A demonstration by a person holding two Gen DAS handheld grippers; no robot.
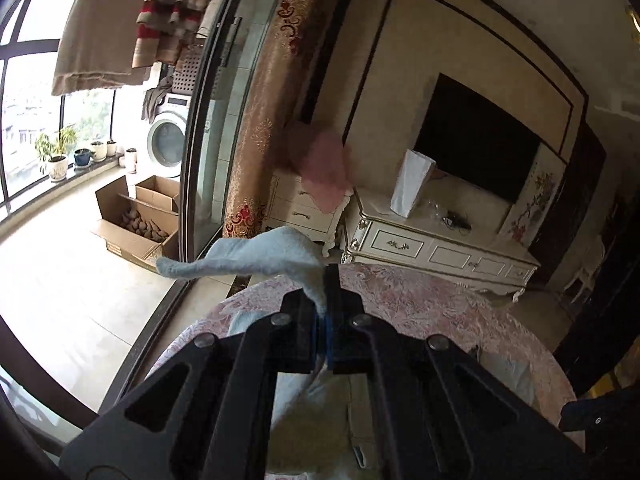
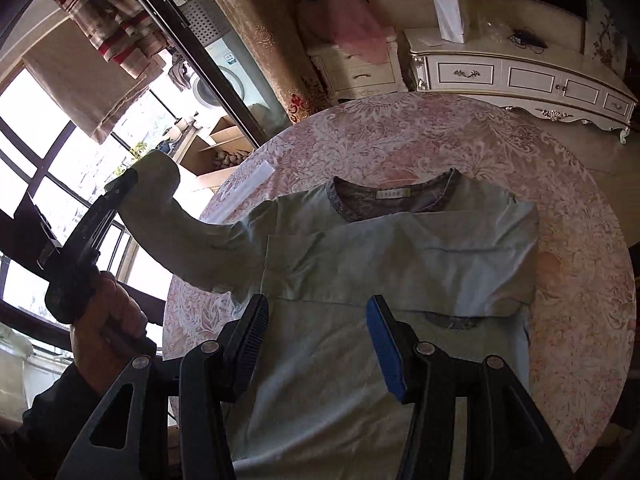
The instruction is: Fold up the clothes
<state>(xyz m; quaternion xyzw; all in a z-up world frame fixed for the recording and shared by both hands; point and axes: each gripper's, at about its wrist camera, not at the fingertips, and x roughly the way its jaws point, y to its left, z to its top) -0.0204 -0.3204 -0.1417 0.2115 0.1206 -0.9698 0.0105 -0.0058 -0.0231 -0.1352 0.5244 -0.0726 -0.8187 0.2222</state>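
A pale blue long-sleeved top (image 2: 380, 264) lies on the round table, neck to the far side, with its right sleeve folded flat across the chest. My left gripper (image 1: 325, 300) is shut on the cuff of the left sleeve (image 1: 256, 258) and holds it up off the table to the left; this also shows in the right wrist view, where the left gripper (image 2: 124, 184) grips the raised sleeve (image 2: 192, 240). My right gripper (image 2: 316, 332) is open and empty, hovering above the lower part of the top.
The round table (image 2: 580, 280) has a pink floral cloth. A white TV cabinet (image 2: 520, 76) with a white paper bag (image 2: 448, 8) stands beyond it. A glass sliding door (image 1: 200, 140), a curtain (image 1: 264, 120) and cardboard boxes (image 1: 136, 220) are at the left.
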